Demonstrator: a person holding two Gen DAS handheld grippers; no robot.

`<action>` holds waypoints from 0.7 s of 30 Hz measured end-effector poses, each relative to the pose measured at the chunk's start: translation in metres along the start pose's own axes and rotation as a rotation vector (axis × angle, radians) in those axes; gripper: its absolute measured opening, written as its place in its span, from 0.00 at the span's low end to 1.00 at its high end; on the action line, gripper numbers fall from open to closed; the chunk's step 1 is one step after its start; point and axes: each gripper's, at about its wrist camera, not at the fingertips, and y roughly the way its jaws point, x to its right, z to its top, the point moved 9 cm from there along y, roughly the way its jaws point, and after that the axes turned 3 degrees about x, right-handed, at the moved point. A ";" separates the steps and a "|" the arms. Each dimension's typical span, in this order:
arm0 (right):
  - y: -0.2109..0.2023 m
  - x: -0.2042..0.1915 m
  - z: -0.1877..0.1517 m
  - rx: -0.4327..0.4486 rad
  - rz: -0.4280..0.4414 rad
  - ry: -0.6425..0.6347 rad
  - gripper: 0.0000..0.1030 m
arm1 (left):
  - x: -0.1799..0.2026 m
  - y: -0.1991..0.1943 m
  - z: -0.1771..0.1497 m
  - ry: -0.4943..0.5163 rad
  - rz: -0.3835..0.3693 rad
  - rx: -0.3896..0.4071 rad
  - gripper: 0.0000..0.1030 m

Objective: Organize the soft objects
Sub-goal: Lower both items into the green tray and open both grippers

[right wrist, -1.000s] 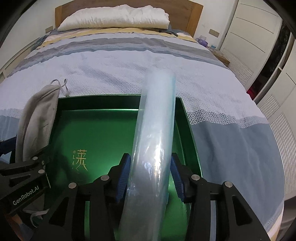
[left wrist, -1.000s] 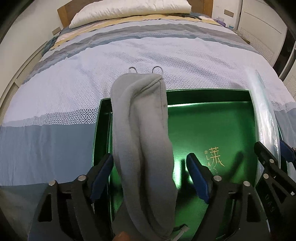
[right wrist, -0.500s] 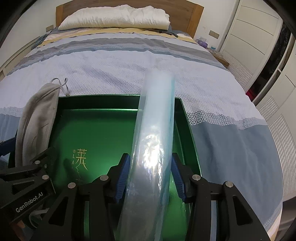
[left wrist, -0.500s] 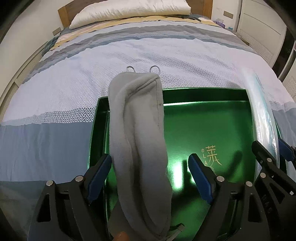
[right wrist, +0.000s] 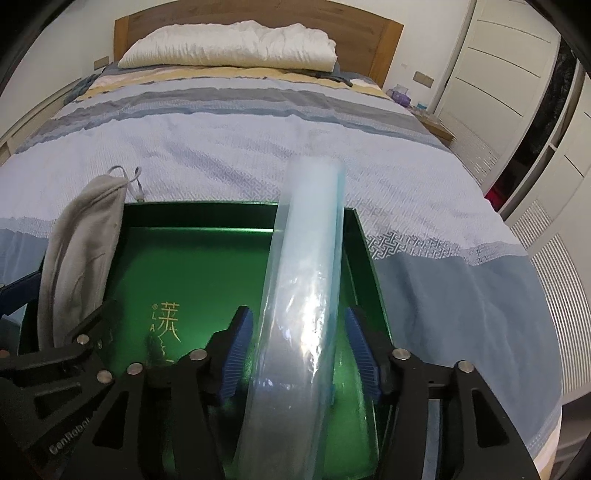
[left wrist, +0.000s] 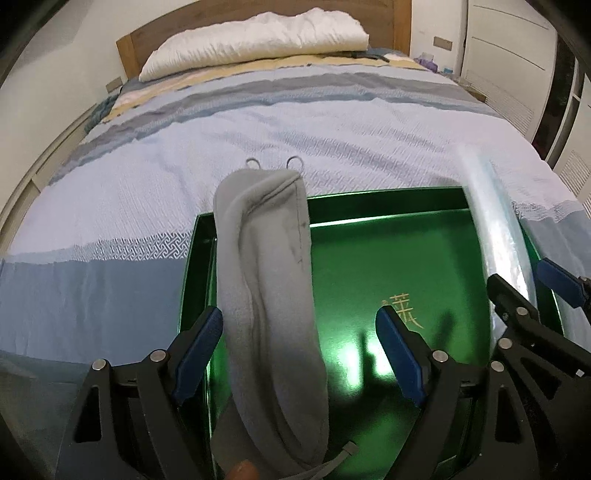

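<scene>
A green tray (left wrist: 388,258) with gold lettering lies on the bed. A grey fleece pouch (left wrist: 269,295) with loops at its far end lies along the tray's left side, between the wide-open fingers of my left gripper (left wrist: 299,350); neither pad touches it. It also shows in the right wrist view (right wrist: 81,258). A clear bluish plastic packet (right wrist: 306,295) lies along the tray's (right wrist: 207,266) right side between the fingers of my right gripper (right wrist: 299,354), which stand apart from it. The packet shows at the right in the left wrist view (left wrist: 495,236).
The striped blue and grey bedspread (left wrist: 295,122) stretches ahead to a white pillow (right wrist: 229,44) and a wooden headboard (right wrist: 369,33). White wardrobe doors (right wrist: 498,66) and a bedside table (right wrist: 436,125) stand to the right.
My right gripper's fingers have opened off the plastic packet. Both grippers have drawn back a little, and the left one stays open around the pouch.
</scene>
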 end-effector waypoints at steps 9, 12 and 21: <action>-0.013 0.006 0.006 0.029 -0.026 0.010 0.55 | 0.002 -0.012 0.001 0.010 -0.007 0.054 0.78; -0.021 0.011 0.007 0.044 -0.048 0.015 0.55 | 0.005 -0.019 0.002 0.011 -0.023 0.074 0.78; -0.071 0.041 0.002 0.119 -0.136 0.087 0.55 | 0.023 -0.061 -0.005 0.066 -0.106 0.134 0.78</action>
